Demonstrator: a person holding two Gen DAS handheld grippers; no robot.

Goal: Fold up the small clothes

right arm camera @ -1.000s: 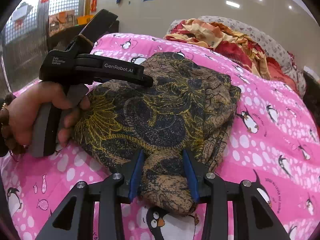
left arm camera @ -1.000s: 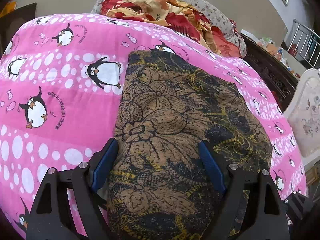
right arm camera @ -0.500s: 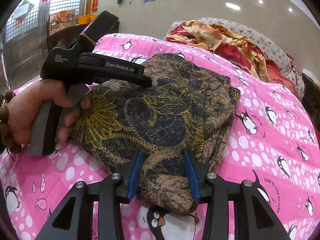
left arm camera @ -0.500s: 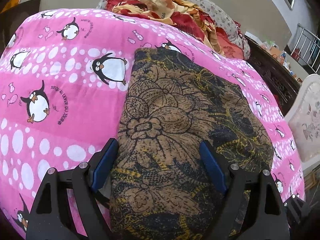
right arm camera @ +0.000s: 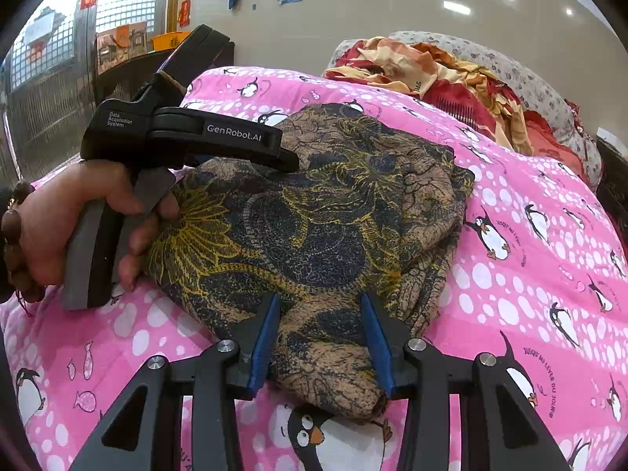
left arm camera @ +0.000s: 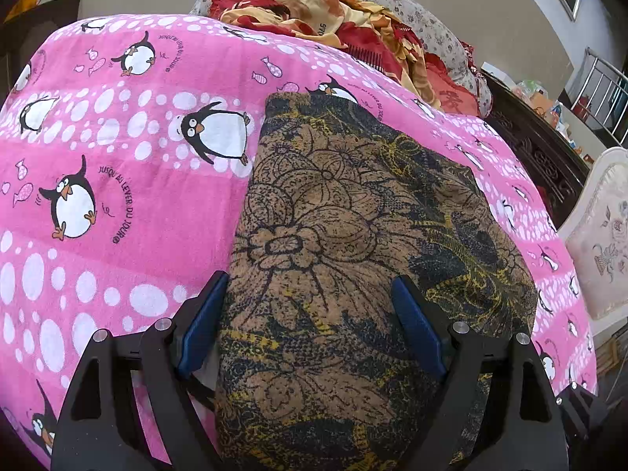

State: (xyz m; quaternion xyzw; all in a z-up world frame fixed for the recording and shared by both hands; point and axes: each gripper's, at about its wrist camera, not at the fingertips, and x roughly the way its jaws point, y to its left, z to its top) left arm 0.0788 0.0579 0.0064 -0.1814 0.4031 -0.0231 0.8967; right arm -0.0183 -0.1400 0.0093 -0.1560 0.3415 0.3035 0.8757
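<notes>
A folded brown, black and yellow floral garment (left arm camera: 353, 243) lies on a pink penguin-print bedspread (left arm camera: 117, 204). My left gripper (left arm camera: 310, 314) is open, its blue pads straddling the near end of the garment. In the right wrist view the same garment (right arm camera: 314, 227) lies folded, and my right gripper (right arm camera: 320, 337) is open with its blue pads on either side of a bunched corner. The left gripper (right arm camera: 235, 145), held by a hand, rests over the garment's left side in that view.
A heap of red and orange bedding (left arm camera: 345, 27) and a floral pillow (left arm camera: 412, 11) lie at the bed's far end. A dark carved wooden bed frame (left arm camera: 537, 149) and a white cushioned chair (left arm camera: 600, 235) stand to the right. A dark cabinet (right arm camera: 117, 62) stands at the left.
The left wrist view has shifted slightly, so the garment sits a bit further right in it. Both grippers stay open around the garment; the right view has barely changed.
</notes>
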